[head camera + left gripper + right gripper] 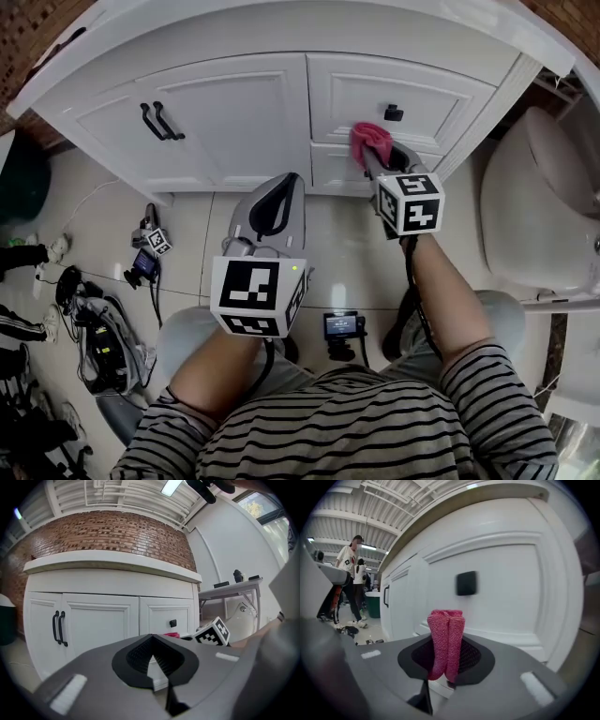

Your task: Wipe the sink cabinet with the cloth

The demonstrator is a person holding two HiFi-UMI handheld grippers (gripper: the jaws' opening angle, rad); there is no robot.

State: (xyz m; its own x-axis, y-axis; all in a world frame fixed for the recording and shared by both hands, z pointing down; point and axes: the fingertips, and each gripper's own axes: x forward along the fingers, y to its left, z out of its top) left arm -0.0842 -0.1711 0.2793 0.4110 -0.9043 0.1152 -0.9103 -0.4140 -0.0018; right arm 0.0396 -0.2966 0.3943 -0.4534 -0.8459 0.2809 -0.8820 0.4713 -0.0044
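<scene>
The white sink cabinet (244, 103) fills the top of the head view, with two black door handles (161, 120) and a black drawer knob (393, 112). My right gripper (373, 159) is shut on a pink knitted cloth (369, 141), which is held against the drawer front just below the knob. In the right gripper view the cloth (446, 630) stands upright out of the shut gripper (447, 645), close to the drawer panel (506, 597). My left gripper (284, 183) hangs lower over the floor, shut and empty (151, 638), pointing at the cabinet (98, 620).
A white toilet (534, 206) stands close on the right. Small devices (150, 246) and bags (98, 333) lie on the tiled floor at the left, and a device (339, 325) sits between the person's knees. People (349, 559) stand far off beside a green bin (374, 603).
</scene>
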